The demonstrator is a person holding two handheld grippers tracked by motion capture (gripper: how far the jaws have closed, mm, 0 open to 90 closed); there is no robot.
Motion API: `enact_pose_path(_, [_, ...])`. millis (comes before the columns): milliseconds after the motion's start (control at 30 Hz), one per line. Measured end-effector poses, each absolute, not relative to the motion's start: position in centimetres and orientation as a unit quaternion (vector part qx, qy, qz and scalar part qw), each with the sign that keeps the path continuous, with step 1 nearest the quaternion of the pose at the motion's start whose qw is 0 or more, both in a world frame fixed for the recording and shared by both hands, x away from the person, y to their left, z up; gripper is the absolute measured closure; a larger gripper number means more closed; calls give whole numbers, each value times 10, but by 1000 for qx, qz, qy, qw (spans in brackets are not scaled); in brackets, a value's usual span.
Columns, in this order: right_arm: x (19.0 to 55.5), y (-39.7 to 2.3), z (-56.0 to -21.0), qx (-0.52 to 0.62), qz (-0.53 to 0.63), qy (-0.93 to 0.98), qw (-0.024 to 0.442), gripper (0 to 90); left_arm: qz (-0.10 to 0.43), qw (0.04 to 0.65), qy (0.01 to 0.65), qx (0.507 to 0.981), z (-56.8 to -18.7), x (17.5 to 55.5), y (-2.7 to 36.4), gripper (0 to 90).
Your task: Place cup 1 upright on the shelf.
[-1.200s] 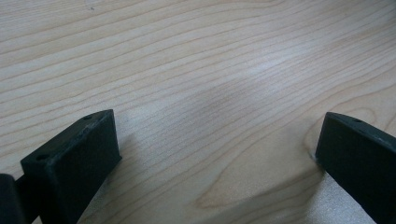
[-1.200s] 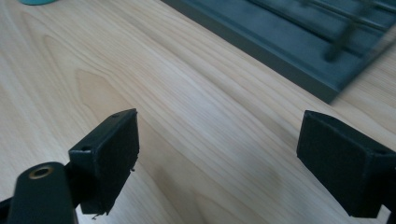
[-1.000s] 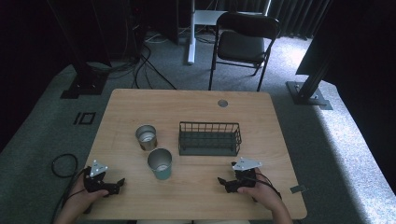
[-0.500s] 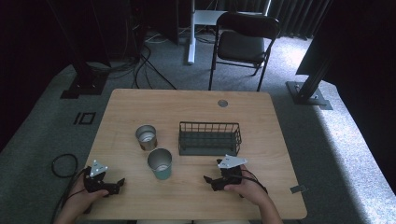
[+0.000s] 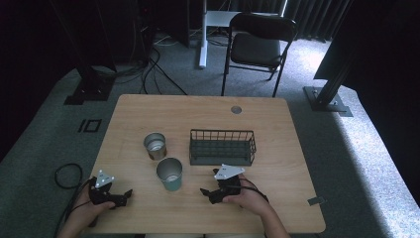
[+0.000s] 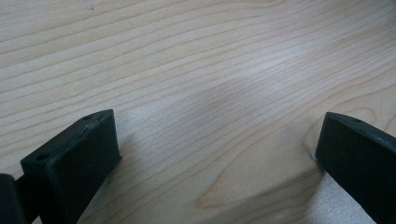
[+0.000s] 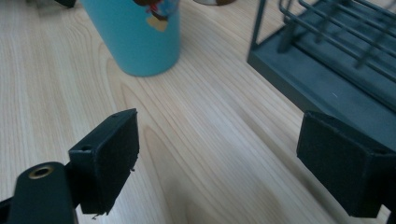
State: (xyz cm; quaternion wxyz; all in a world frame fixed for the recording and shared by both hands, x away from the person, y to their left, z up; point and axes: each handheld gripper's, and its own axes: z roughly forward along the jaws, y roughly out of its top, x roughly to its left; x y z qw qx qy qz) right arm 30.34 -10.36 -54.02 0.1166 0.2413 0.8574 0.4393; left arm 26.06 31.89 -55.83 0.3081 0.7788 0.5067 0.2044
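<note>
High view is showing a teal cup standing upright near the middle of the wooden worktop, its open mouth facing up. A second, metal cup is standing just beside it at about eleven o'clock, apart from it. At roughly two o'clock from the teal cup a dark wire basket is sitting on the worktop, long side facing the person.

The right gripper is hovering low at about four o'clock from the teal cup, just in front of the basket, its jaws pointing toward the cup and a grey three-cornered plate on top. The right hand is wrapping its rear. Right gripper view is showing the jaws spread wide with nothing between them, the teal cup rising ahead at eleven o'clock and the basket lying at two o'clock; a printed picture is showing on the cup's side, too cropped to read.

The left gripper is sitting at about eight o'clock from the teal cup, near the worktop's front left corner, held by the left hand. Left gripper view is showing its jaws spread wide over bare wood grain.

Beyond the worktop at twelve o'clock a black folding chair is standing on grey carpet, with cables trailing across the floor.
</note>
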Motion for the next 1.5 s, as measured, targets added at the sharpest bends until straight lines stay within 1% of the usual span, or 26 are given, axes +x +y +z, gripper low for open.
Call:
enact_pose_path(300, [304, -80, -538, 223, 461, 853, 104, 129, 204, 308, 507, 779, -558, 261, 319, 1])
enact_pose_path(933, [305, -38, -522, 178, 496, 843, 104, 129, 204, 308, 507, 779, -558, 261, 319, 2])
enact_pose_path(1300, [309, -16, -522, 170, 512, 837, 97, 124, 204, 308, 507, 779, -558, 261, 319, 2])
enact_pose_path(1500, [311, -9, -524, 167, 519, 832, 102, 121, 204, 308, 507, 779, -558, 261, 319, 2])
